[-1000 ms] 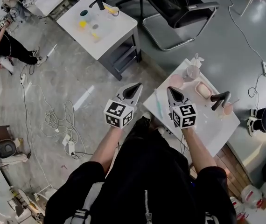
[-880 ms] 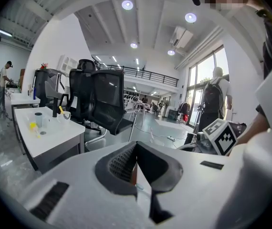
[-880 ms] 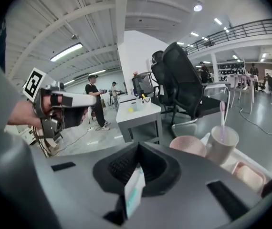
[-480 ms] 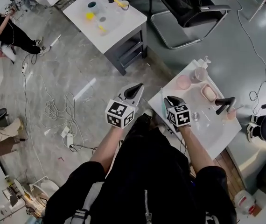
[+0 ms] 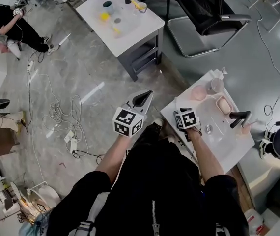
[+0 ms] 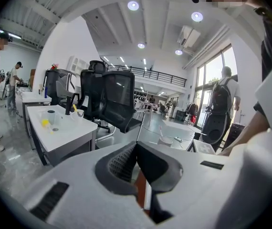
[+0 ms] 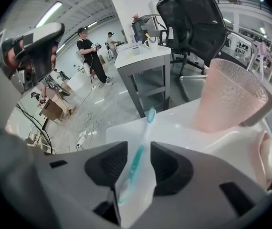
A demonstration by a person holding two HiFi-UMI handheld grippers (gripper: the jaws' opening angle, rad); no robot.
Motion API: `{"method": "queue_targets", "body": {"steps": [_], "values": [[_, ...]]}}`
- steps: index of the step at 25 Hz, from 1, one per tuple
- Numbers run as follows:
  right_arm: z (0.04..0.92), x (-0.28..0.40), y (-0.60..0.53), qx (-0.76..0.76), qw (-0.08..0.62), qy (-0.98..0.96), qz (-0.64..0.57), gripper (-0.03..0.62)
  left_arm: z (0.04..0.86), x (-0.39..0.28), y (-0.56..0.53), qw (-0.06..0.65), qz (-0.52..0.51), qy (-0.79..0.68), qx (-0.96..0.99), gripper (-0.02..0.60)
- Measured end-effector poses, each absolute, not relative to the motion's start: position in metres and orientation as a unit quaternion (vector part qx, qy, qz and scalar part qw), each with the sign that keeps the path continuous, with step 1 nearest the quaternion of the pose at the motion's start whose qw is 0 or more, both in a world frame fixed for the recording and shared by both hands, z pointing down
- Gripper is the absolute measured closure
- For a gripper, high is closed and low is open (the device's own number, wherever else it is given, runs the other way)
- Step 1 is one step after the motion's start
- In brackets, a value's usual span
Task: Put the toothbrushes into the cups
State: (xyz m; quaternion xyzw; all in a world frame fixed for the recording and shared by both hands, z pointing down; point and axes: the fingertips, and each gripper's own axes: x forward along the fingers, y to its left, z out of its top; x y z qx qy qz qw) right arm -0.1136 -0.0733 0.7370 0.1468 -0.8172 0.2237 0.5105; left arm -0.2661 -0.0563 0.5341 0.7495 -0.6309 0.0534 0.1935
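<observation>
Surface: white washstand top (image 5: 227, 140) w/ pink cup (image 5: 198, 92). Just R of it: clear cup (image 5: 217, 85); further R, pink soap dish (image 5: 223, 104) & black tap (image 5: 240, 117). L of pink cup: teal toothbrush (image 7: 140, 149), flat.

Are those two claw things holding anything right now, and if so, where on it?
Nothing is held. The jaws of the right gripper have just been opening; the teal toothbrush lies between them, ungripped. The left gripper is shut on nothing.
</observation>
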Motion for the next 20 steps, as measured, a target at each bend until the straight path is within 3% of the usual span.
{"method": "queue_targets", "body": {"steps": [4, 9, 20], "values": [[0.745, -0.114, -0.074, 0.140, 0.534, -0.812, 0.192, 0.456, 0.535, -0.270, -0.056, 0.190, 0.058, -0.630, 0.751, 0.580], [0.746, -0.109, -0.079, 0.160, 0.544, -0.804, 0.180, 0.546, 0.530, -0.277, -0.060, 0.185, 0.060, -0.626, 0.755, 0.580], [0.708, -0.112, -0.088, 0.202, 0.465, -0.839, 0.199, 0.548, 0.520, -0.267, -0.091, 0.168, 0.057, -0.589, 0.788, 0.580]]}}
